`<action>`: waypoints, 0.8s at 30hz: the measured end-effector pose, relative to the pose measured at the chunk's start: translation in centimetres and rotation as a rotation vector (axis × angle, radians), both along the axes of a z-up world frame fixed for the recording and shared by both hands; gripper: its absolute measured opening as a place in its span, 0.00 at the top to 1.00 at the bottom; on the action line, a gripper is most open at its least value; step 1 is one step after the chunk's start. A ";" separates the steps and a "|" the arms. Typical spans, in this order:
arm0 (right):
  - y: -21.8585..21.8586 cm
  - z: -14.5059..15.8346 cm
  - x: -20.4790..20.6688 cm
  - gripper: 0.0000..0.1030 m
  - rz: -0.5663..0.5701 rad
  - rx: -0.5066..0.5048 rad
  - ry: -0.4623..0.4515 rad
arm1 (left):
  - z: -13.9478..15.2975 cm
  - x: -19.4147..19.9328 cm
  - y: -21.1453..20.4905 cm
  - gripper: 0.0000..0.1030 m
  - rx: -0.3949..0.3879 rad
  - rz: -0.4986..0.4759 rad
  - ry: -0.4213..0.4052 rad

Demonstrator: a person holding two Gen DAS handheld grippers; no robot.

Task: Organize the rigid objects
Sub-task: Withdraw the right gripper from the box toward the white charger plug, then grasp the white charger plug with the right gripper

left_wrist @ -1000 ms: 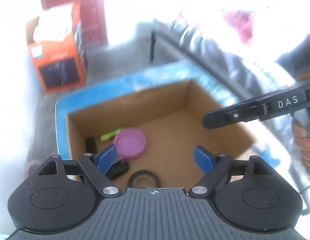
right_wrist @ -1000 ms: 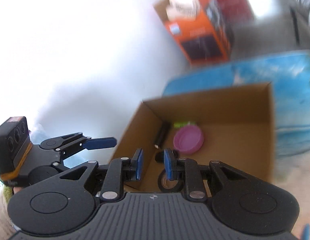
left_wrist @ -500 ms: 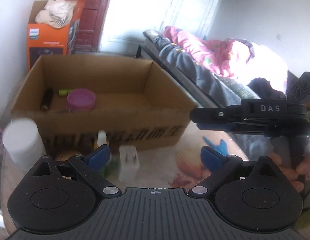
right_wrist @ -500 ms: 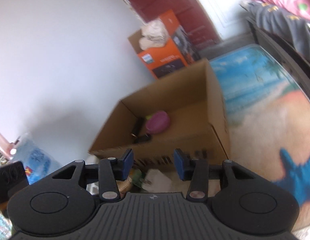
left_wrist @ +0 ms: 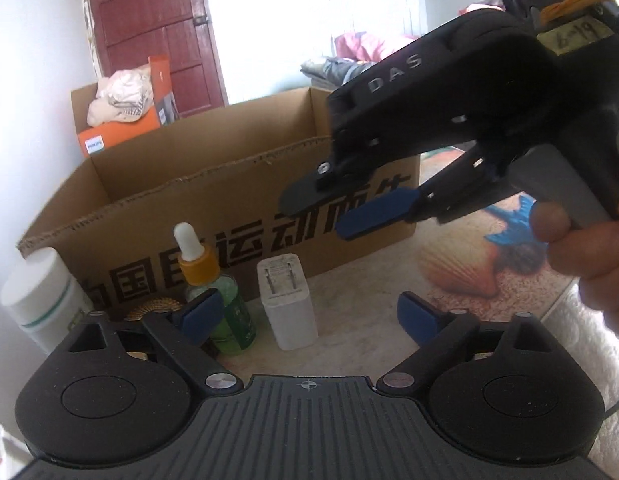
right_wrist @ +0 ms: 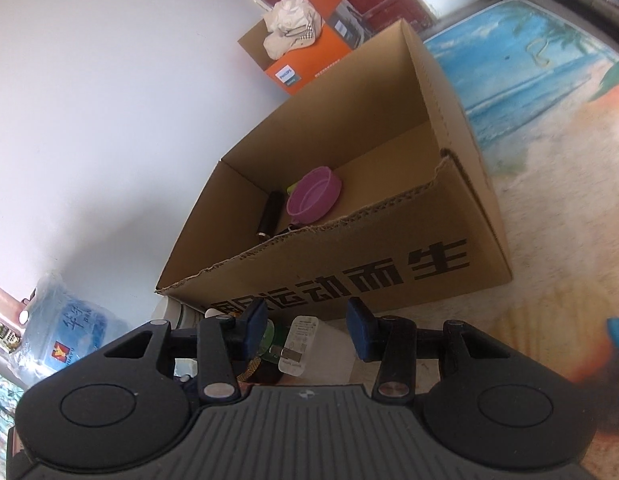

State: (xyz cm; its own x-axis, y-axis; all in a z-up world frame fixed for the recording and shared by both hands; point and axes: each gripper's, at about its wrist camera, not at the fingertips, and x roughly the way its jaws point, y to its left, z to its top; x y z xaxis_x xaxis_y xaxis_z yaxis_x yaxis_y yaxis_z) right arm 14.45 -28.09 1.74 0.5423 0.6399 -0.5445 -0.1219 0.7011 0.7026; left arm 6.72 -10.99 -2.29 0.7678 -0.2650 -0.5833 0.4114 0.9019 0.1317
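An open cardboard box [left_wrist: 237,200] holds a pink bowl [right_wrist: 314,196] and a black cylinder [right_wrist: 269,216]. On the floor in front of it stand a white bottle [left_wrist: 41,296], a green dropper bottle [left_wrist: 229,312] with an orange collar, and a white charger plug [left_wrist: 289,300]. My left gripper [left_wrist: 309,316] hangs low before these, jaws wide and closing, nothing pressed between them. My right gripper [left_wrist: 313,218], held by a hand [left_wrist: 581,248], reaches in above the plug. Its jaws [right_wrist: 307,332] are partly open around the plug [right_wrist: 299,344] without touching it.
An orange carton [left_wrist: 121,128] with cloth in it stands by a red door [left_wrist: 149,20]. A beach-print mat [right_wrist: 529,60] covers the floor. A blue water jug [right_wrist: 65,332] stands at the left wall. A ribbed gold lid [left_wrist: 157,306] lies by the dropper bottle.
Both grippers came down from over the box to the floor in front of it. The right jaws went from nearly shut to partly open. The right gripper now looms across the left view.
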 end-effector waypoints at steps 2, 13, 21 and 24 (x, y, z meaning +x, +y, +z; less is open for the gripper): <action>0.3 -0.6 0.3 0.55 0.004 0.009 0.015 | -0.2 0.2 -0.1 0.25 -0.011 0.008 0.015; 1.2 -2.4 1.0 0.62 0.017 0.037 0.065 | -1.1 1.1 0.9 0.61 -0.003 0.066 0.067; 0.8 -3.1 0.4 0.65 -0.013 0.065 0.103 | -0.8 1.3 1.3 0.74 -0.062 0.040 0.102; 0.2 -3.1 -0.3 0.65 -0.033 0.061 0.117 | -0.6 0.9 1.1 0.74 -0.073 0.016 0.106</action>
